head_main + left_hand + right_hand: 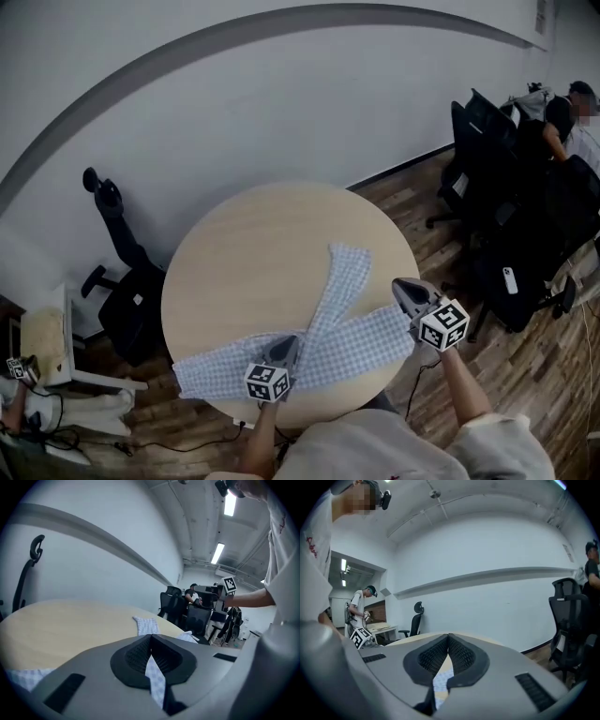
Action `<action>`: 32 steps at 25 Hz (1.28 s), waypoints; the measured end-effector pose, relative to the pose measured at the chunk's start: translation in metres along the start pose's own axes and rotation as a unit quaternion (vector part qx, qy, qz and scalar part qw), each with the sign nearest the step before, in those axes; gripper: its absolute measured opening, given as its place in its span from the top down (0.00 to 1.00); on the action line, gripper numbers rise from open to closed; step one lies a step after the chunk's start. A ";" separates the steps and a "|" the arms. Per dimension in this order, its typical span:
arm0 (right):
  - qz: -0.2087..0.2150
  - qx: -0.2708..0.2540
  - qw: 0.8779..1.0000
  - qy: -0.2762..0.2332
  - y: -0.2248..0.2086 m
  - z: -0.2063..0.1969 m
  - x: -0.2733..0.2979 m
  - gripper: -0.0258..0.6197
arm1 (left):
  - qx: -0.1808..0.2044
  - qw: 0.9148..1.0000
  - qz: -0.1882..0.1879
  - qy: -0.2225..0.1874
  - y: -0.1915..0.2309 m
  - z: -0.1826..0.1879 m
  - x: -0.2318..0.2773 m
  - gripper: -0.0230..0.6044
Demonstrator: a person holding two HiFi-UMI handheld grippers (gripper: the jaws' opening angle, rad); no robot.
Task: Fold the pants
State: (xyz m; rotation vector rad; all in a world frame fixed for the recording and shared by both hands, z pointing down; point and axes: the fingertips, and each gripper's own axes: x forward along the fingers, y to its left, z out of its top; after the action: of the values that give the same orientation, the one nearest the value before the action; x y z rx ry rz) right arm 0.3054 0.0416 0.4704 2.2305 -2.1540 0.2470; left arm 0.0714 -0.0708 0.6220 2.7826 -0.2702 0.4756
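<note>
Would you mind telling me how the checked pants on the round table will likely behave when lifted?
Probably floppy: the pants lie flat on the table, so they should sag between the left gripper and right gripper. Likely light; the thin fabric pinched in both grippers may slip.

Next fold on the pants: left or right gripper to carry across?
Right gripper, probably: shut on the pants at their end by the table edge; left gripper pinches mid-garment, better as anchor.

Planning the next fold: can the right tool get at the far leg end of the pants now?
Probably not yet: the right tool is shut on the pants. The bare table leaves the way free once it lets go.
</note>
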 end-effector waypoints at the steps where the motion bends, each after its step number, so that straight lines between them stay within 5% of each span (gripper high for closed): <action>1: 0.015 0.003 1.000 0.003 -0.011 -0.001 0.012 0.91 | -0.004 1.000 0.018 0.002 0.005 0.004 0.004 0.91; 9: 0.122 -0.032 0.989 0.077 -0.091 -0.028 0.088 0.91 | -0.050 0.990 0.132 0.025 0.015 -0.001 0.024 0.91; 15: 0.190 -0.037 0.974 0.117 -0.110 -0.047 0.151 0.91 | -0.098 0.972 0.212 0.035 0.017 -0.020 0.018 0.91; 23: 0.267 -0.096 0.938 0.198 -0.097 -0.105 0.216 0.91 | -0.114 0.959 0.242 0.100 0.014 -0.055 0.017 0.91; 27: 0.325 -0.190 0.887 0.269 -0.094 -0.141 0.240 0.91 | -0.089 0.957 0.227 0.158 0.006 -0.074 0.026 0.91; 29: 0.363 -0.251 0.843 0.307 -0.090 -0.159 0.247 0.91 | -0.055 0.953 0.213 0.209 0.004 -0.087 0.027 0.91; 32: 0.409 -0.361 0.763 0.347 -0.087 -0.181 0.261 0.87 | -0.024 0.947 0.197 0.253 0.006 -0.093 0.027 0.89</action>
State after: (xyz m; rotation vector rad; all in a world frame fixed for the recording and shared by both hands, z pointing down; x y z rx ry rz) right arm 0.3827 -0.1899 0.6917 0.5618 -2.0628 0.1621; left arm 0.0675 -0.0494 0.7163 2.4420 -0.7009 1.2305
